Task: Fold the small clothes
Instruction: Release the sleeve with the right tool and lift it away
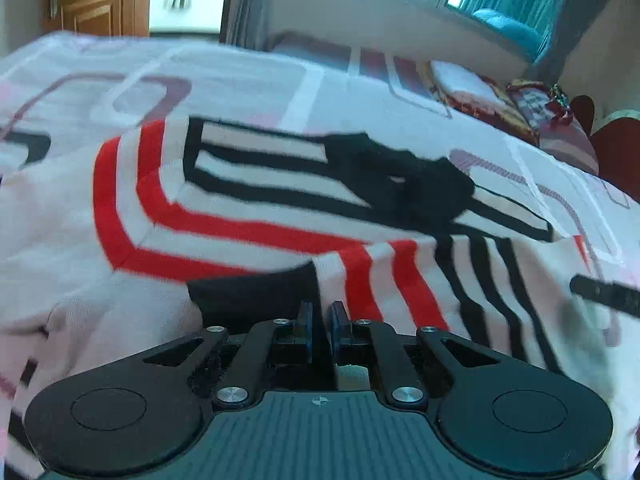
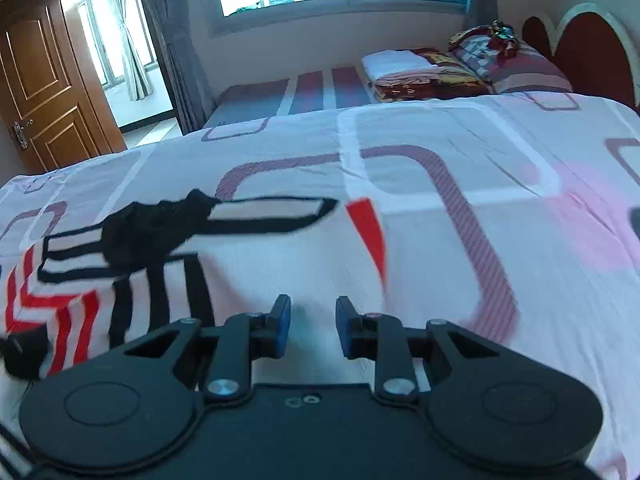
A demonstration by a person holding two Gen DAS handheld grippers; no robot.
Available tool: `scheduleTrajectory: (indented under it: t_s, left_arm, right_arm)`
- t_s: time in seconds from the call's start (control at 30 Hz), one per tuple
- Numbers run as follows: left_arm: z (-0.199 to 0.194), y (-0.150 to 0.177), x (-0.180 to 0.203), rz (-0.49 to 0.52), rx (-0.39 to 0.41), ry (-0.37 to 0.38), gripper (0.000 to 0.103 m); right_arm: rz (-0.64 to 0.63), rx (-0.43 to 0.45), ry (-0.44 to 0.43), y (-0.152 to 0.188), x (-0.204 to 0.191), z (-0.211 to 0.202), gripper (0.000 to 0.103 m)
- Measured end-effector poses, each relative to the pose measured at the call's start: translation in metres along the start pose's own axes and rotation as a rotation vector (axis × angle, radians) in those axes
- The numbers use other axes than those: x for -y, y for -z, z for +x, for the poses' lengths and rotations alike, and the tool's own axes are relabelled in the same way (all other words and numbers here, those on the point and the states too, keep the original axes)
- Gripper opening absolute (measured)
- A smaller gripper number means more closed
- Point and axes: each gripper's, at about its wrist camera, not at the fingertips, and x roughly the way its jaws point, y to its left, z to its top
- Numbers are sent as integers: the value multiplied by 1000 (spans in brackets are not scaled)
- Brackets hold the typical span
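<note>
— So, the left gripper (image 1: 319,312) was pinched shut on the striped top's (image 1: 248,216) dark hem?
— Yes. The right gripper (image 2: 313,312) stood slightly apart, holding nothing, just beside the top spread on the bedsheet (image 2: 440,240). Folded blankets (image 2: 416,76) lay beyond.

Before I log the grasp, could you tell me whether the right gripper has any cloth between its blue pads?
No, the right gripper stands open with a clear gap, and only the bedsheet shows beyond it.
</note>
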Motion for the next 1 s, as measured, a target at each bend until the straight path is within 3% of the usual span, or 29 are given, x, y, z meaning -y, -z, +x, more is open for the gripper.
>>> scheduleTrajectory:
  t_s: [0.17,0.27,0.33,0.47,0.53,0.63,0.73,0.77,0.8,0.83,0.9,1.0]
  left_arm:
    - [3,-5,-6,-8,-5,15,9]
    - [3,-10,-9,-16,-34,21,10]
    - [-6,-10,-10,-15,-33,21,10]
    - [-14,-4,-24,-49,-69,29,10]
    - [-13,2,-29,-45,-63,33,10]
    - [-21,1,-33,-46,-79,27,10]
    - [-40,1,-47,-81,-59,24,12]
    - [-47,3,-57,-117,-62,34,35]
    - [-52,5,-67,-156,-69,31,91]
    - [-58,7,-77,-190,-59,10,101]
    - [-75,16,-95,-218,41,-38,102]
    - [-84,20,-117,-192,58,-111,102]
  right_arm:
    - [-65,-19,76,-9,2,43,23]
    - [-35,11,148,-10,12,45,17]
    - [-5,1,152,-9,13,40,20]
    - [-76,48,51,5,-23,4,25]
    - [-110,27,-8,17,-42,-2,25]
    - [-167,-43,24,38,-56,11,25]
    - [-131,-25,-7,37,-63,-4,28]
    - [-138,-10,-32,37,-70,-12,29]
    - [-147,-4,-52,38,-79,-18,30]
    - [-147,-3,-79,39,-87,-23,30]
    - [-143,-7,-141,42,-104,-30,30]
    - [-189,-10,-191,51,-136,-35,30]
